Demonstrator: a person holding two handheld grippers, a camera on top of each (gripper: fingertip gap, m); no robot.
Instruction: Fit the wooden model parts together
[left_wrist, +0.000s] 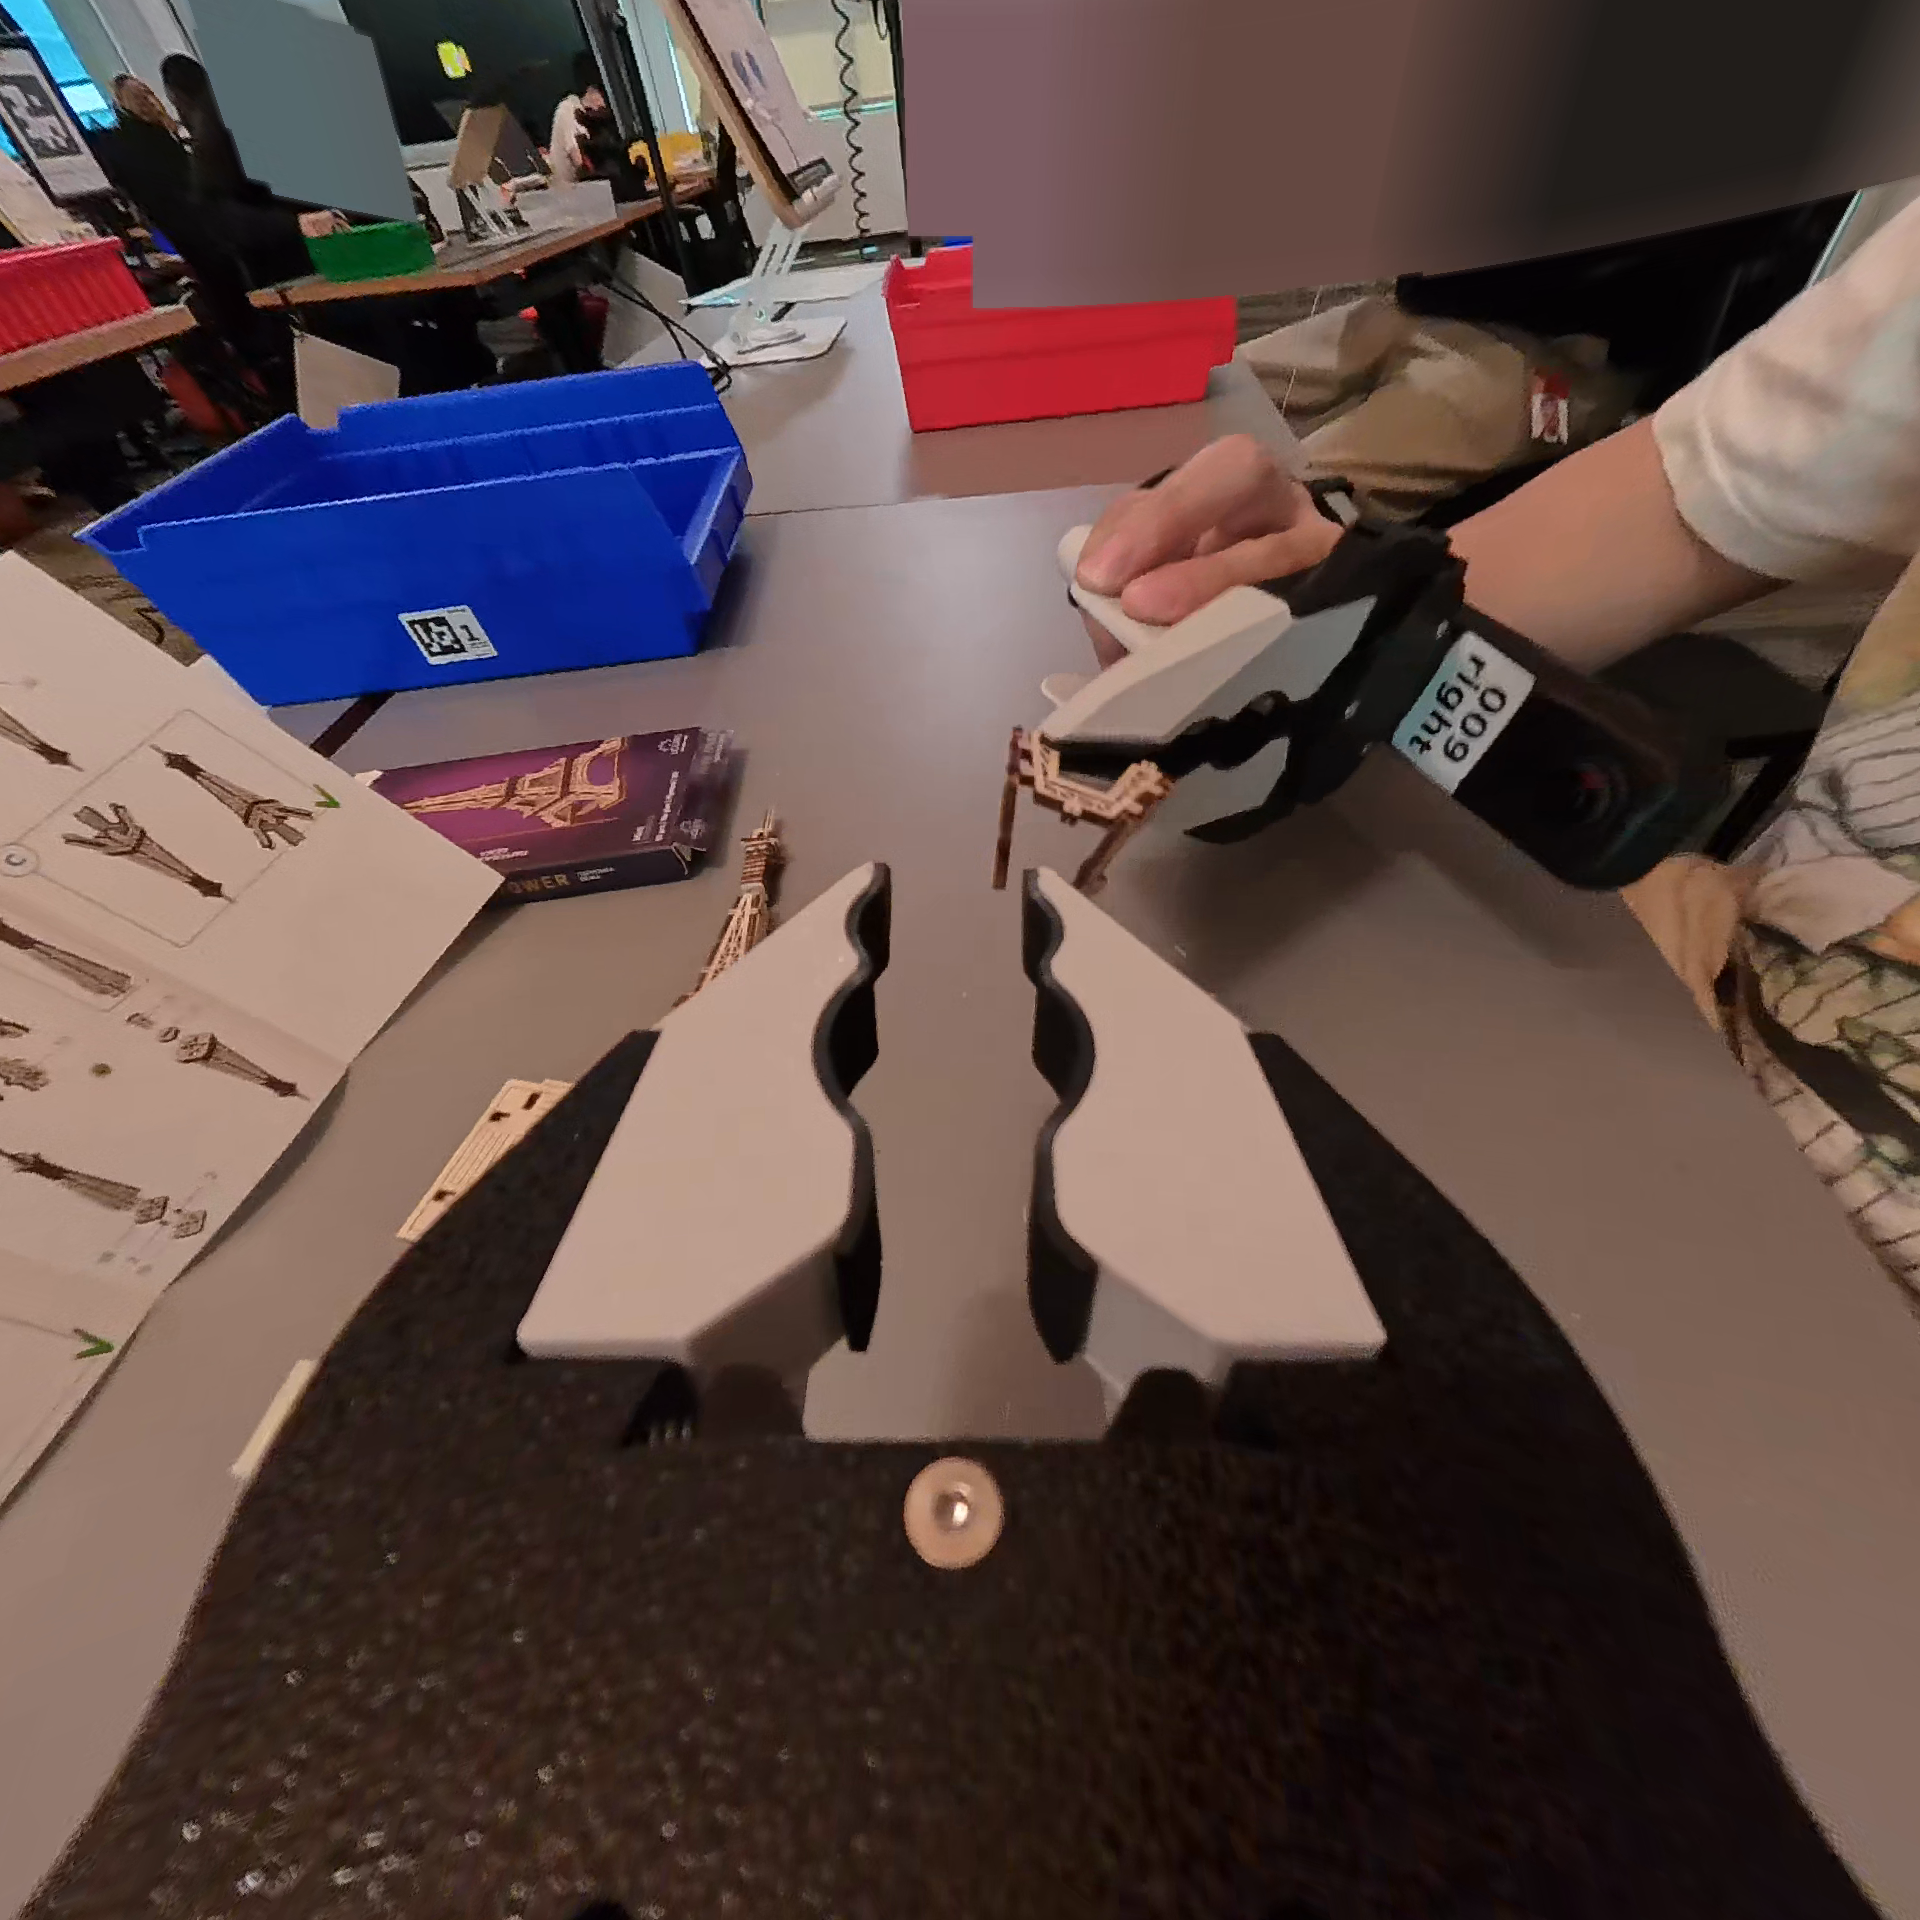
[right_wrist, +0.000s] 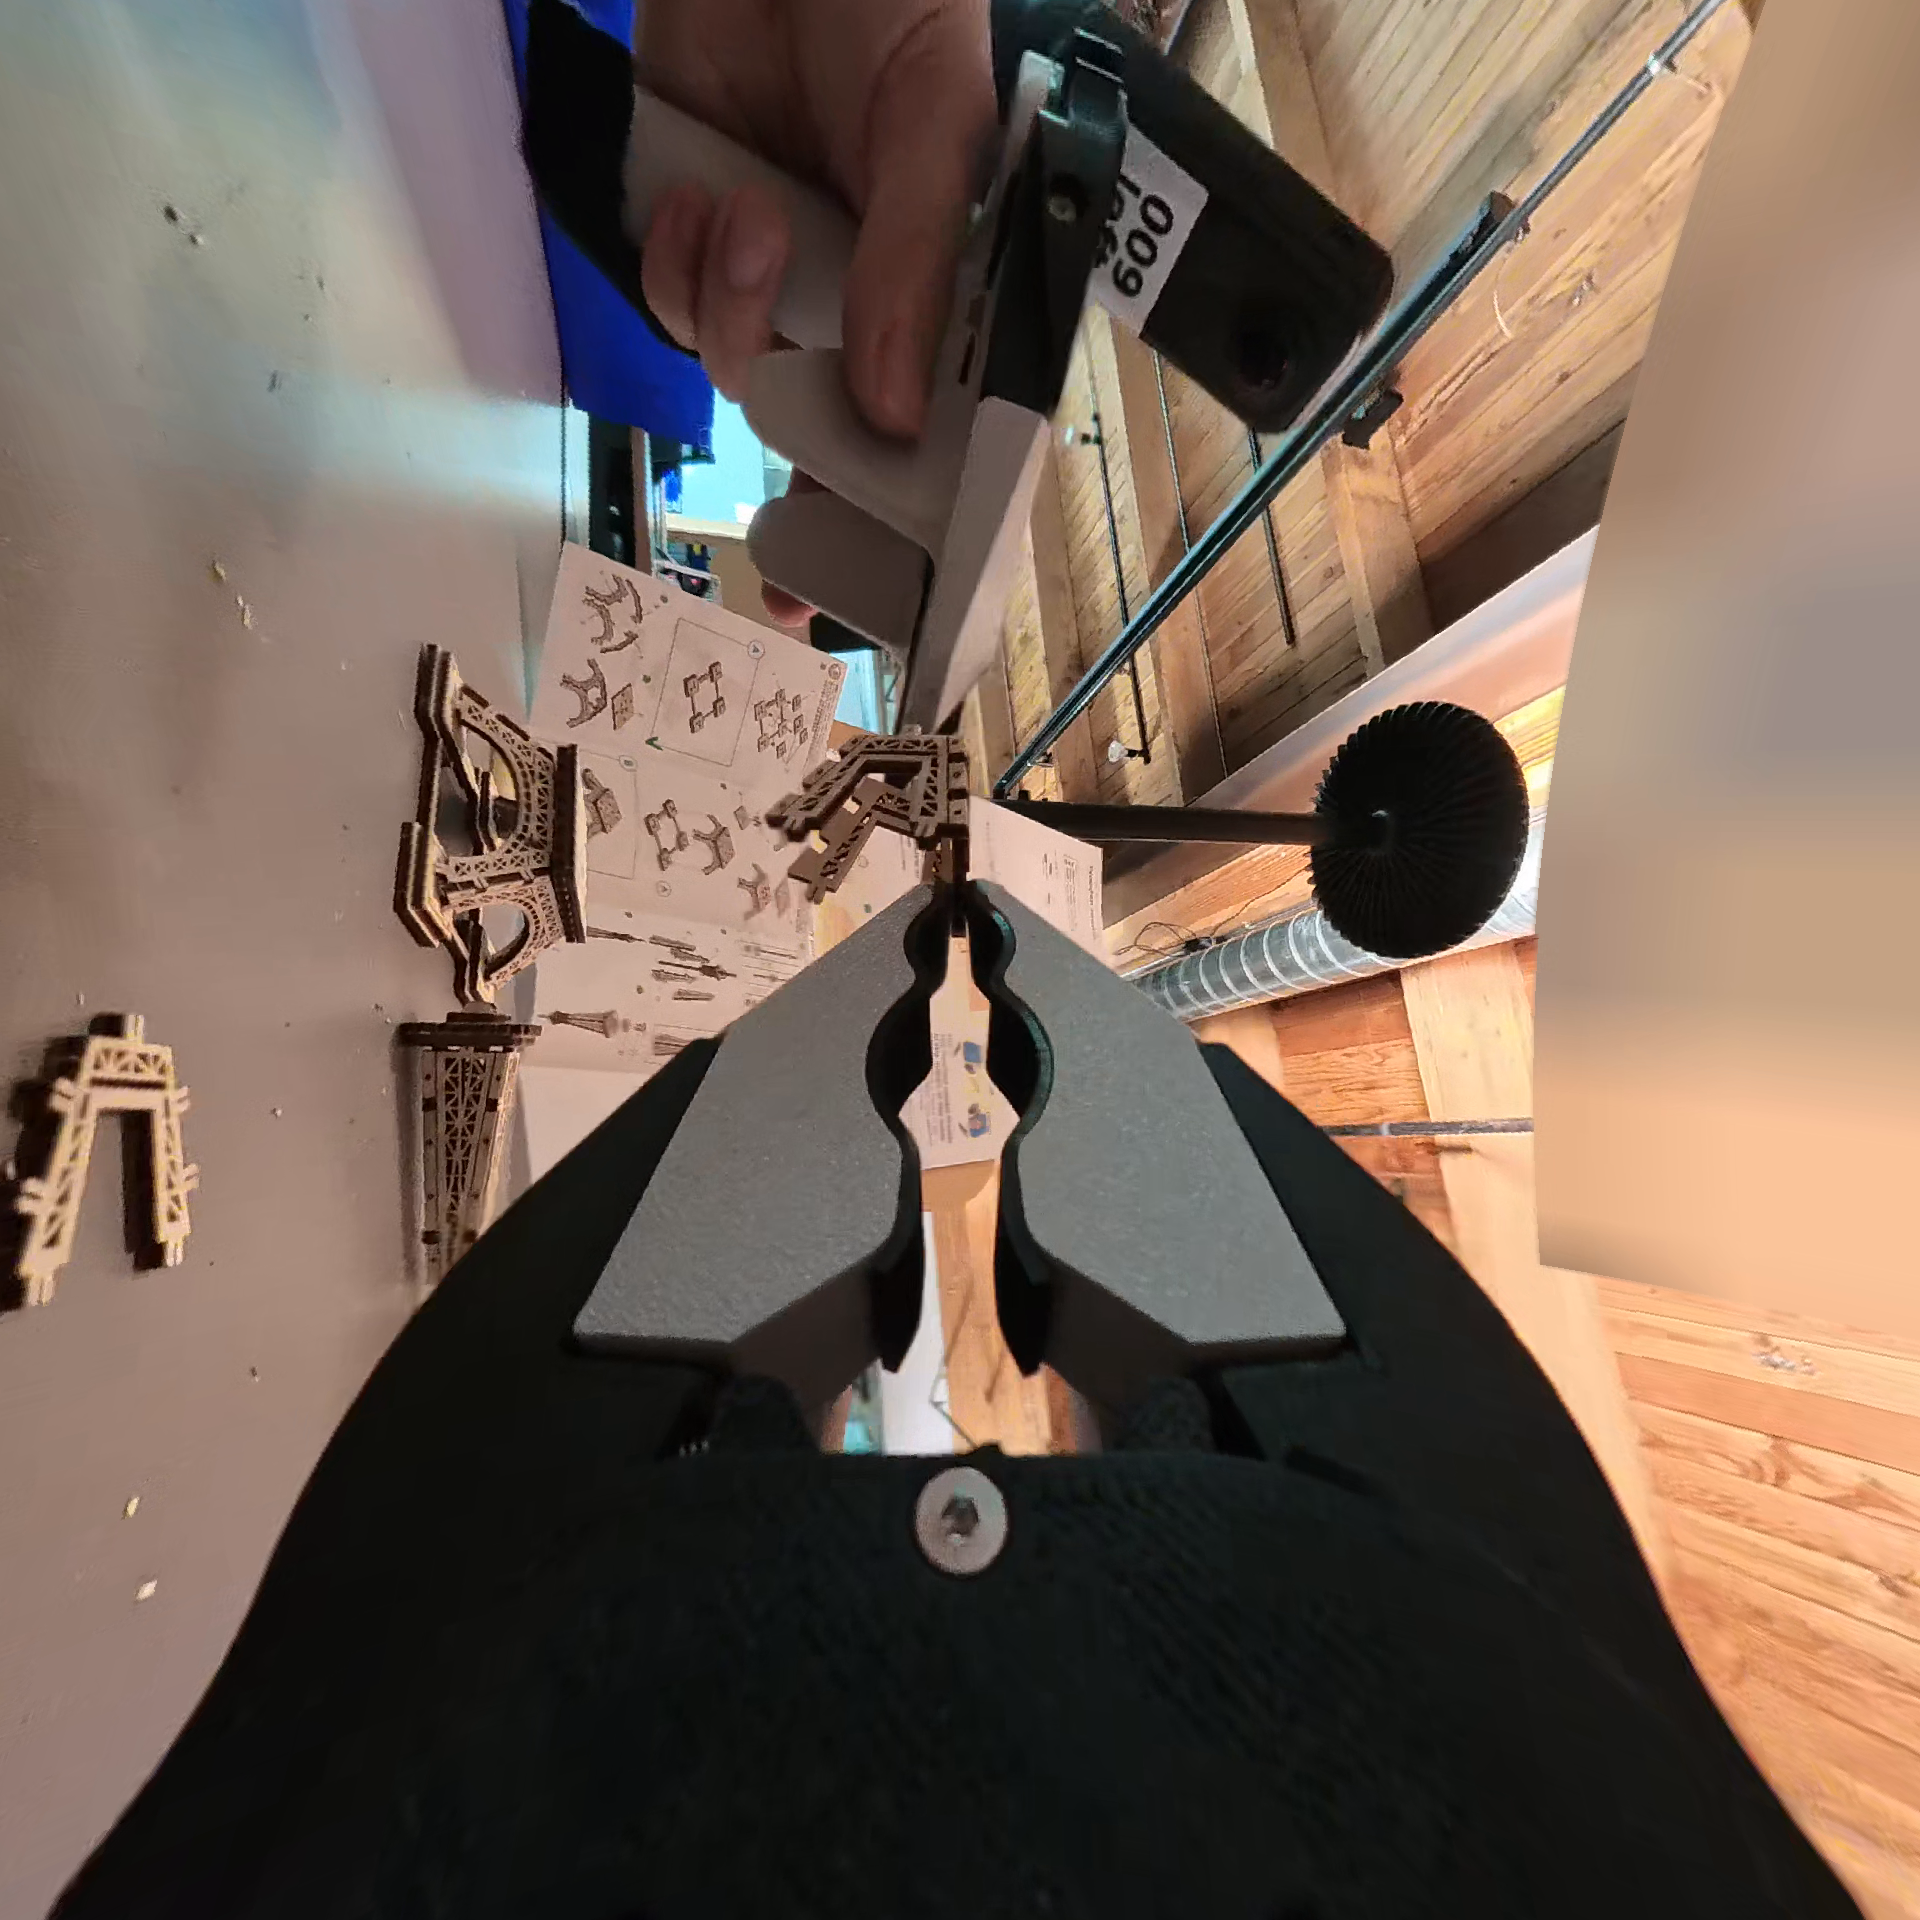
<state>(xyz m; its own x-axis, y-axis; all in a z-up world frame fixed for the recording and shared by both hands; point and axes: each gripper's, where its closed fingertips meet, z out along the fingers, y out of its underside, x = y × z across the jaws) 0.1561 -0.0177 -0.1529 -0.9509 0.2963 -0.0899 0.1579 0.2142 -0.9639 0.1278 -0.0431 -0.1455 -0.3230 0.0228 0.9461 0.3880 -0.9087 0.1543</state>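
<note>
Left gripper (left_wrist: 956, 883): fingers released, wide gap between them, nothing held, bare grey bench (left_wrist: 1351, 1091) showing through the gap. Right gripper (right_wrist: 954, 902): fingers clenched at the very tips on a small wooden frame piece (right_wrist: 883, 800), a square-ish lattice section with short legs. In the right wrist view the piece juts forward and left of the fingertips, centre of frame, gripped by one thin edge only. In the left wrist view the same piece (left_wrist: 1081, 795) hangs from the right gripper (left_wrist: 1049, 743) in the right-centre of the frame, legs pointing down toward the bench; whether they touch the surface I cannot tell. It sits just beyond and slightly right of the left fingertips, so the left gripper is near enough to steady it. Other parts lie on the bench: arched tower base (right_wrist: 499, 821) at left-centre of the right view, a tapered tower section (right_wrist: 457, 1132) just below it, a flat arch piece (right_wrist: 94, 1153) at far left. A slim spire section (left_wrist: 748, 904) lies just left of the left fingers, long axis running away from the camera. Instruction sheet (left_wrist: 156, 935) at left edge, purple box (left_wrist: 582, 800) beside it, blue bin (left_wrist: 436, 540) upper left, red bin (left_wrist: 1049, 343) top centre. Judgement: the held frame likely goes onto the base, which lies left of the right fingers; thin grip may let it pivot under pressing.
</note>
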